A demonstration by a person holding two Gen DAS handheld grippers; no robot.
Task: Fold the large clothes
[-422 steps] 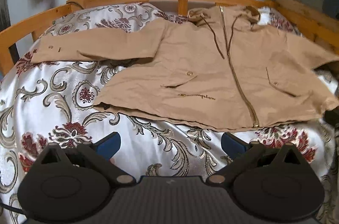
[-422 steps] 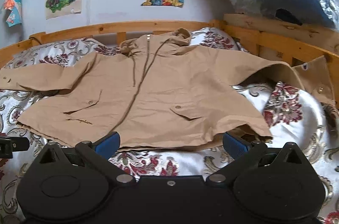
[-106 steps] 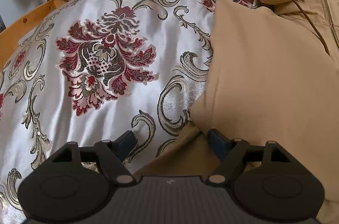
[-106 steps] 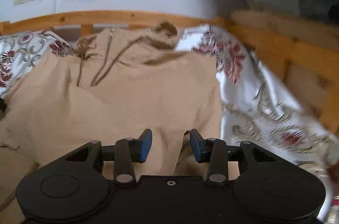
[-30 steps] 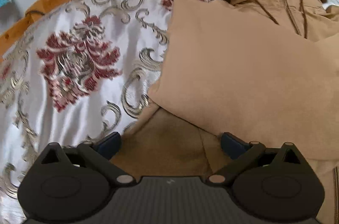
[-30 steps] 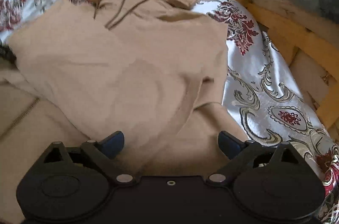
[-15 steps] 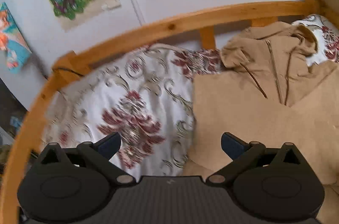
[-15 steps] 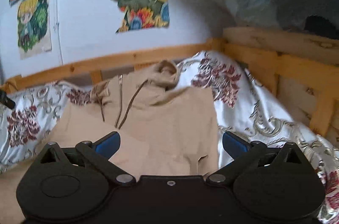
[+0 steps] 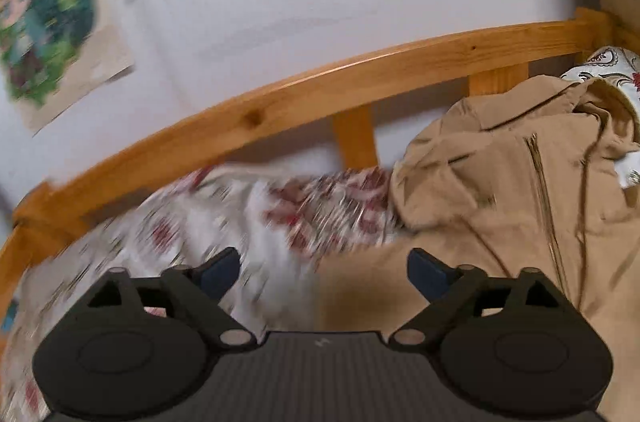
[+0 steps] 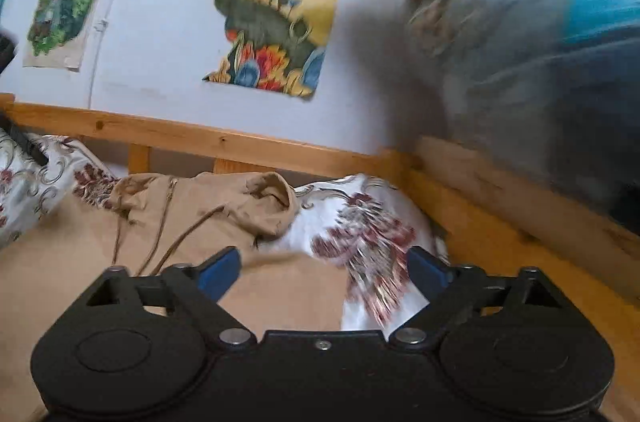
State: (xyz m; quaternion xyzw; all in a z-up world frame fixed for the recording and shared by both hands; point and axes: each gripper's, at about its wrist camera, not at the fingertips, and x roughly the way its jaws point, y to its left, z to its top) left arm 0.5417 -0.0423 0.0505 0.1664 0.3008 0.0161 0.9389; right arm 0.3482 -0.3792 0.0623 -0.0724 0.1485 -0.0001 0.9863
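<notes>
Two grippers: left gripper [image 9: 323,268] and right gripper [image 10: 324,269] both released, jaws just narrowing, nothing between.
Jacket [image 10: 80,278]: below the wooden rail [image 10: 224,142], sleeves folded in.
Advice: grasp hem corners evenly, fold toward rail.

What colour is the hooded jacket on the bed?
Tan, with a brass-coloured zip; the hooded jacket shows best in the left wrist view.

wall: pale, hung with posters [image 10: 276,10]
bed: wooden rail [image 9: 320,94], slats under it
cover: white floral bedspread [image 9: 224,218]
right side: blurred bagged bundle [image 10: 540,54] above the rail
</notes>
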